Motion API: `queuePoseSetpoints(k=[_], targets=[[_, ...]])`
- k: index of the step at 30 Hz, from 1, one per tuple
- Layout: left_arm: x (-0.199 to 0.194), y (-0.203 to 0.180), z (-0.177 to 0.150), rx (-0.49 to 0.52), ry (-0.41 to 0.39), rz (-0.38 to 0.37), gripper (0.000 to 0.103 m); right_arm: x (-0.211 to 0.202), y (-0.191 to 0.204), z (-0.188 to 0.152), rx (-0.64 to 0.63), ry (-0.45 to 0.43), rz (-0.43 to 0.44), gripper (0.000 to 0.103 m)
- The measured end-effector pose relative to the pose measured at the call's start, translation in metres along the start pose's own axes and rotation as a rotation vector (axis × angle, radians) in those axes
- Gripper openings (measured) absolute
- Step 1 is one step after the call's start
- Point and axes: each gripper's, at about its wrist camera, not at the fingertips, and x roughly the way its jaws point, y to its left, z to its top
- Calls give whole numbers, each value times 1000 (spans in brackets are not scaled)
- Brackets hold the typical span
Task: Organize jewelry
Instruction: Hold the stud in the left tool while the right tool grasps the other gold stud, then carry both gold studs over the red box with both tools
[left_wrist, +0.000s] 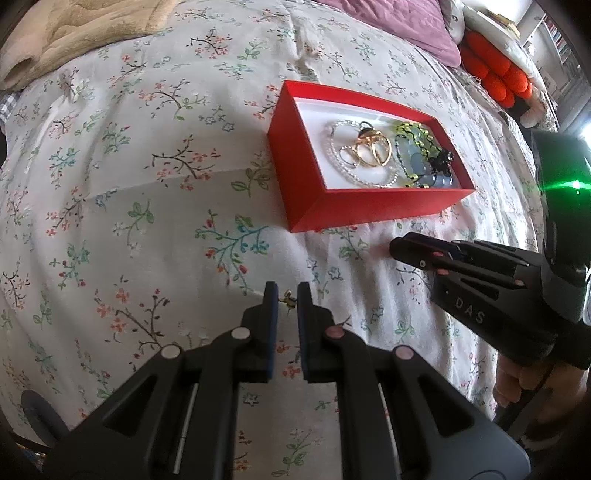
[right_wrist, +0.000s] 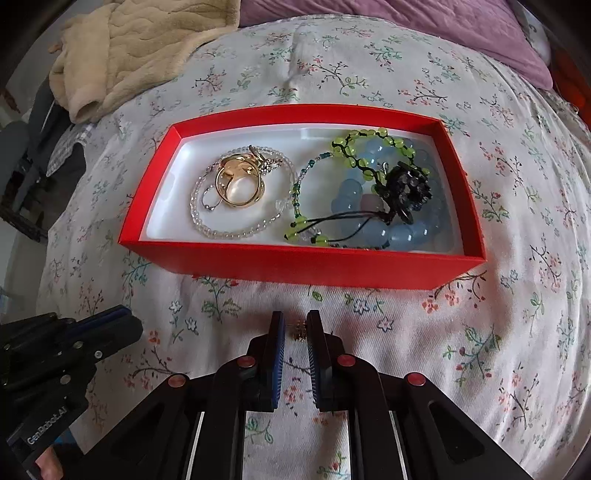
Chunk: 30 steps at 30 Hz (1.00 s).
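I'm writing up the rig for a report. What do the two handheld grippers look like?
Both are matte black. The left gripper and right gripper have flat fingers lined with ribbed blue pads and round pale or reddish pivot pins. The right one's body shows white letters "DAS" and a green light; the left one's body reads "GenRobot.AI".
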Motion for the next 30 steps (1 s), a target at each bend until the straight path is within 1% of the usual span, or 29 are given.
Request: queuePoseSetpoints(k=[10, 17, 25, 30], targets=[[-3, -9, 3, 3, -19, -17, 11, -32, -14, -10, 3, -34, 29, 12], [-5, -16, 6, 6, -38, -20, 11, -55, -16, -13, -1, -72, 50, 12], [-11, -26, 14, 23, -76, -25, 11, -78, -19, -9, 7, -123, 75, 12], [-15, -31, 19, 21, -100, -33, 11, -84, -25, -7, 24, -139, 77, 12]])
